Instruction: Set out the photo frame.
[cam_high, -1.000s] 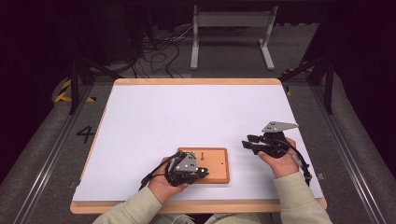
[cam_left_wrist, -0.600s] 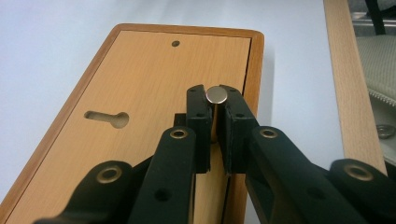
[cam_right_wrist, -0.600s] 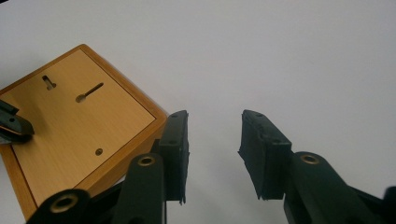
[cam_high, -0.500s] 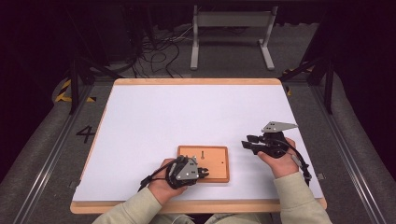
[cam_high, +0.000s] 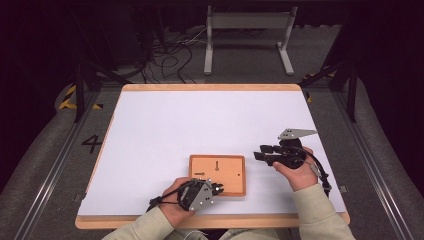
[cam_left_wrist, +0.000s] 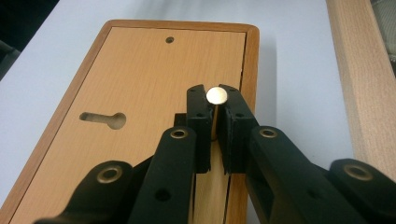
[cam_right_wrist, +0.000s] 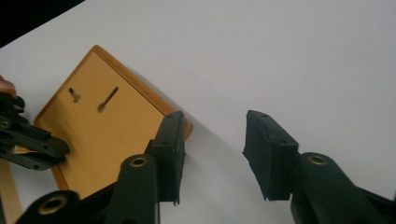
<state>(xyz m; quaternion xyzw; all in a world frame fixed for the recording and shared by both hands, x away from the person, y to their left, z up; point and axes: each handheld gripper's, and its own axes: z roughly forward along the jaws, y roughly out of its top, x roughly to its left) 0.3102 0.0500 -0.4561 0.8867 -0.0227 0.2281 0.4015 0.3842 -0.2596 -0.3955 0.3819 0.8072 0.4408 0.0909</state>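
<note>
The flat rectangular wooden board (cam_high: 218, 174) with rounded corners and keyhole-shaped slots lies on the white table surface (cam_high: 200, 125), near the near edge and slightly left of centre. The left gripper (cam_high: 218, 189) sits over the board's near edge, and its jaws are pressed together on a small brass-coloured round-headed pin (cam_left_wrist: 217, 96). In the left gripper view the pin's head shows just above the jaw tips, near the board's right rim. The right gripper (cam_high: 258, 156) is just right of the board, apart from it and pointing left toward it. Its jaws are spread and have just been opening, with bare white surface between them. The light wooden table rim (cam_high: 215, 220) runs along the near side.
</note>
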